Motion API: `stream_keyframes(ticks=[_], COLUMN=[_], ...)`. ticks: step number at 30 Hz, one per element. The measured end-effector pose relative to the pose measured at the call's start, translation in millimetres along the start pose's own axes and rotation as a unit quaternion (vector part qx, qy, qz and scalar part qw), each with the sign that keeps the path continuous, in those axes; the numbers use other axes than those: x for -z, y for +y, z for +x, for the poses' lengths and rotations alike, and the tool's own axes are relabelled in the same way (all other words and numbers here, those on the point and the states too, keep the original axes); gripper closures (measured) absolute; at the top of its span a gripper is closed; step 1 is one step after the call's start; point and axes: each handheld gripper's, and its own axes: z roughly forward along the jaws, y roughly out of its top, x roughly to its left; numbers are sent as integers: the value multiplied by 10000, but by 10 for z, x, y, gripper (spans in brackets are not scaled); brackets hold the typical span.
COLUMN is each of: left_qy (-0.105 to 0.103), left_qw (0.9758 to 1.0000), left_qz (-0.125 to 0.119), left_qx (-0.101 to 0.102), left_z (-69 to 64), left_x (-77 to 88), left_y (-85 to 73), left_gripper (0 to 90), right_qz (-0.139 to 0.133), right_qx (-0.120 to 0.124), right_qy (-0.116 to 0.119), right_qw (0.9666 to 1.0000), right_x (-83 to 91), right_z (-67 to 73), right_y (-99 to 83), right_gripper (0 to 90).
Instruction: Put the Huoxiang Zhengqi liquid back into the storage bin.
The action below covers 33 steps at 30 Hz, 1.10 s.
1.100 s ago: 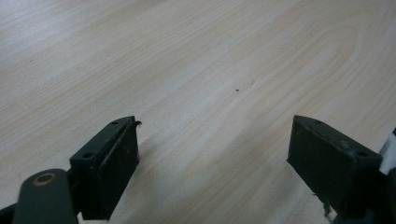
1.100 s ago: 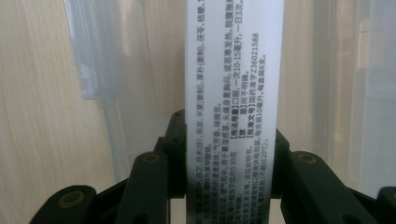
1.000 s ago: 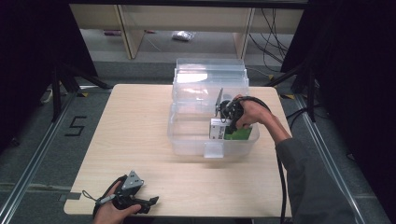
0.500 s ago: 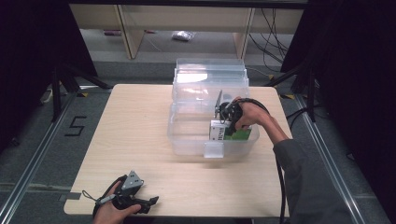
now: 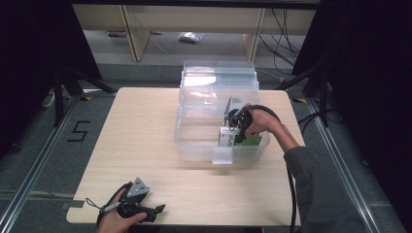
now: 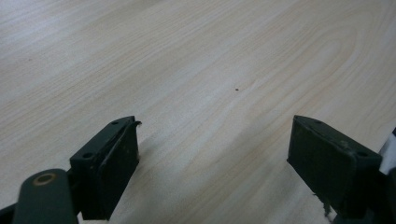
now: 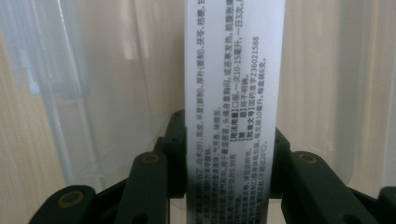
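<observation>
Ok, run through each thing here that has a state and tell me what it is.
Bin: lid open, standing on the table.
Box: clamped between the right gripper's jaws, inside the bin.
Right gripper: shut on the box, reaching into the bin.
Left gripper: open, holding nothing, low over the table.

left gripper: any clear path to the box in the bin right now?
Probably not without a big move. The left gripper sits open at the table's near edge, far from the clear bin. The box is inside it, already clamped by the right gripper, whose hand covers it.
</observation>
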Motion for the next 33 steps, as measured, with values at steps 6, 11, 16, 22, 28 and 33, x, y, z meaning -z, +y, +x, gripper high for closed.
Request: stream_keyframes(ticks=[6, 11, 16, 22, 28, 33], left_qy=[-6, -5, -52, -25, -5, -18], left_qw=[10000, 10000, 10000, 10000, 10000, 10000], left_qz=[2, 0, -30, 19, 3, 16], left_qx=[2, 6, 22, -13, -18, -8], left_z=[0, -1, -10, -6, -4, -4], left_x=[3, 4, -6, -8, -3, -7], left_y=[-1, -1, -2, -3, -1, -2], left_gripper=[158, 158, 158, 158, 158, 158], right_qz=[203, 110, 20, -237, -306, -440], right_qx=[-148, -134, -226, -387, -684, -764], right_qy=[9, 51, -22, -56, -109, -157], right_qw=[9997, 9998, 9997, 9990, 9971, 9960], right_x=[-37, -47, 11, 188, 290, 354], right_z=[8, -2, 11, 15, 55, 67], right_y=[5, -10, -34, -73, -113, -135], right_gripper=[637, 628, 604, 566, 516, 510])
